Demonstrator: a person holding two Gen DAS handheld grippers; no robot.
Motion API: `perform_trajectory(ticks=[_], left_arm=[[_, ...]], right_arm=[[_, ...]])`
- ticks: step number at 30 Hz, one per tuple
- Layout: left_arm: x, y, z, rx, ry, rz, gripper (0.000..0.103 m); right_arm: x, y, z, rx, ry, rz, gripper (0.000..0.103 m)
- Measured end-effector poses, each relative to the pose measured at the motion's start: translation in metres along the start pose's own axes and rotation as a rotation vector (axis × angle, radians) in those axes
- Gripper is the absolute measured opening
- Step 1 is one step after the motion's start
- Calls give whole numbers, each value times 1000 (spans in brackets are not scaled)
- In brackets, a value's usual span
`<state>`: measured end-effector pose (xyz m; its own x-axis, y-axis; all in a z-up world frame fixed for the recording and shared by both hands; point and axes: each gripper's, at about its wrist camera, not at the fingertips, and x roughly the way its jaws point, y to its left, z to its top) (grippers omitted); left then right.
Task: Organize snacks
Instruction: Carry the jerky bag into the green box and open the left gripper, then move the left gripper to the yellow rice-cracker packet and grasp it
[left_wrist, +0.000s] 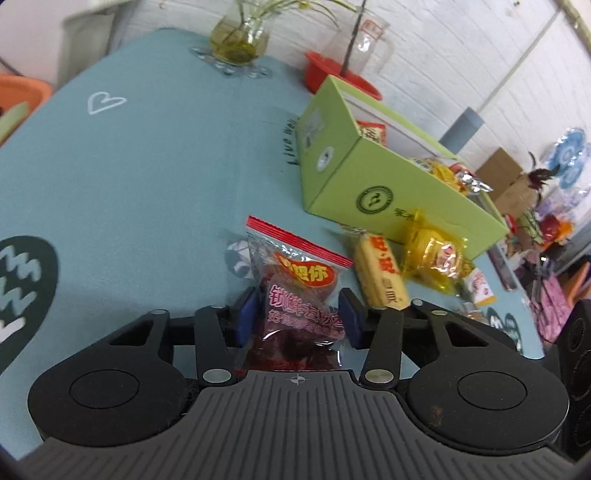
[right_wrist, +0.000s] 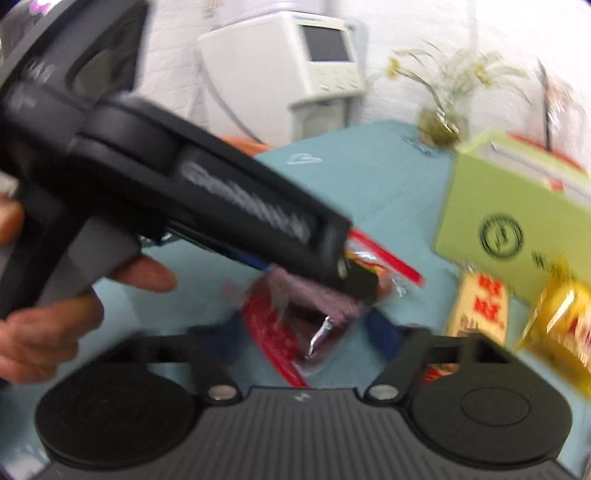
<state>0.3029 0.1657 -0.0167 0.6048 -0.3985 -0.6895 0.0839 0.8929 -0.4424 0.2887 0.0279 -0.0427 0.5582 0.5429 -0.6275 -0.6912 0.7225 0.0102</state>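
Pinching a clear, red-topped snack bag (left_wrist: 295, 295) of dark red pieces, left fingers (left_wrist: 247, 314) grip; right fingers (right_wrist: 380, 332) spread apart.

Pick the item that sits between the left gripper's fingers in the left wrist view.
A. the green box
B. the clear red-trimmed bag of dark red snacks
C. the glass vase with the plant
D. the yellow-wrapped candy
B: the left gripper has its blue pads on either side of the red-trimmed snack bag, while the green box stands farther off on the table.
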Motion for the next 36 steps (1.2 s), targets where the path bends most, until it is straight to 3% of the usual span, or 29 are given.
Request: perform_trajectory(ticks=[4, 9, 16, 22, 24, 25, 26, 29, 36], left_arm=[[-19, -8, 13, -40, -50, -23, 17], [-25, -42, 72, -7, -137, -70, 21], [34, -87, 144, 40, -151, -90, 23], [87, -95, 161, 20, -129, -85, 23], [89, -88, 159, 1, -153, -109, 38], [85, -84, 158, -17, -186, -122, 55], [81, -83, 161, -28, -199, -114, 63], [51, -83, 165, -17, -282, -125, 69], [7, -79, 165, -29, -350, -152, 75]], right_arm=[[-17, -6, 13, -28, -56, 6, 66], [-36, -31, 54, -85, -169, -73, 66], [-23, -107, 90, -11, -236, -208, 67], [0, -154, 88, 52, -198, -220, 68], [-1, -163, 85, 68, -177, -224, 75], [-3, -165, 84, 80, -179, -223, 80], [-6, -167, 83, 93, -191, -217, 82], [-24, -163, 82, 129, -245, -189, 92], [-59, -142, 89, 80, -340, -241, 93]])
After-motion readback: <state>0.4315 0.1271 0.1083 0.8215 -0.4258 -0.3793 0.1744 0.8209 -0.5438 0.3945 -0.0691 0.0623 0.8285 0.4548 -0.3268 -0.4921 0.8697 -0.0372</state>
